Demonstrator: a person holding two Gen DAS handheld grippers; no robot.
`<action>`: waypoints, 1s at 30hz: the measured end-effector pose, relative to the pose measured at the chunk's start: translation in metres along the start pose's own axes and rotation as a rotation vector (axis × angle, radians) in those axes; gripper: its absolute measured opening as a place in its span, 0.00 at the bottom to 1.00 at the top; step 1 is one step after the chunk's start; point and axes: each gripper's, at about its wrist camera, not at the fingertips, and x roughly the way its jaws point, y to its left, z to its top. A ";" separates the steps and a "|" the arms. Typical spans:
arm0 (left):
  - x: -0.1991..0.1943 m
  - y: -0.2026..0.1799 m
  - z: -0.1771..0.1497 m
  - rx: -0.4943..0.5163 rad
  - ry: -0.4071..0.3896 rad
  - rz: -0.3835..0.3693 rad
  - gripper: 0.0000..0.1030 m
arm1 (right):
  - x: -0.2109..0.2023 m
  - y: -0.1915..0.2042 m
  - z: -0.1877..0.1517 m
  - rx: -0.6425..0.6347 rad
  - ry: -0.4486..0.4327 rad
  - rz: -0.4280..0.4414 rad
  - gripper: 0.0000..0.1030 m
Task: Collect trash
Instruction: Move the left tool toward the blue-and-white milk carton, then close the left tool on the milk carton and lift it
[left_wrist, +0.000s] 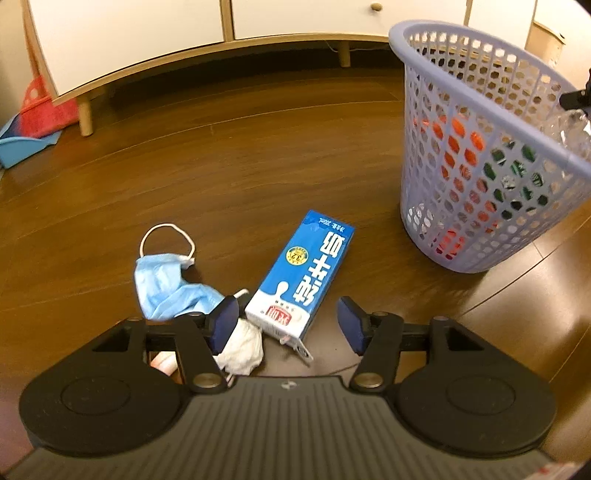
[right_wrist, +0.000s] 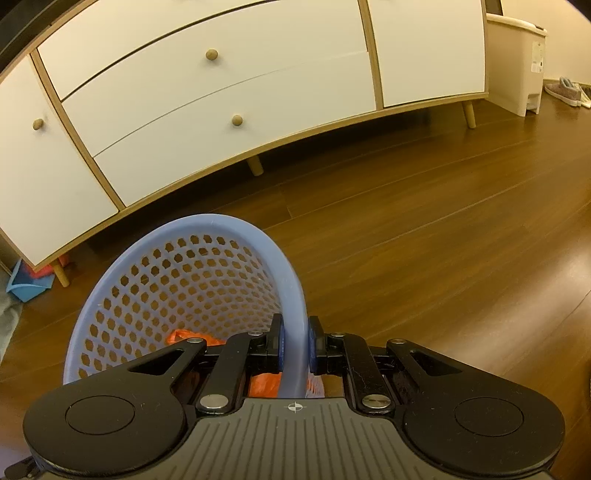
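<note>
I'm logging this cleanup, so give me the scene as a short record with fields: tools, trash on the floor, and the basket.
left tool: open, above the milk carton
right tool: shut on the rim of the laundry-style basket
trash on floor: milk carton, blue face mask, crumpled white tissue
basket contents: orange bag, other wrappers
floor: dark wood

Wooden floor (right_wrist: 424, 229) — white sideboard (right_wrist: 221, 110)

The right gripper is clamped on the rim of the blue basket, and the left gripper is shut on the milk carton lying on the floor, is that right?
Not quite. In the left wrist view, the left gripper is open over the milk carton, not shut on it. The right gripper is indeed clamped on the basket rim.
</note>
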 end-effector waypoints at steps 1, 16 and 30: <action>0.004 0.000 0.000 0.006 0.001 0.000 0.54 | -0.001 0.001 0.000 -0.006 0.001 0.001 0.08; 0.058 -0.004 0.000 0.115 0.050 0.025 0.58 | -0.010 0.012 0.005 -0.103 -0.035 -0.032 0.08; 0.061 0.001 0.005 0.098 0.008 -0.008 0.44 | -0.018 0.017 0.007 -0.115 -0.057 -0.015 0.08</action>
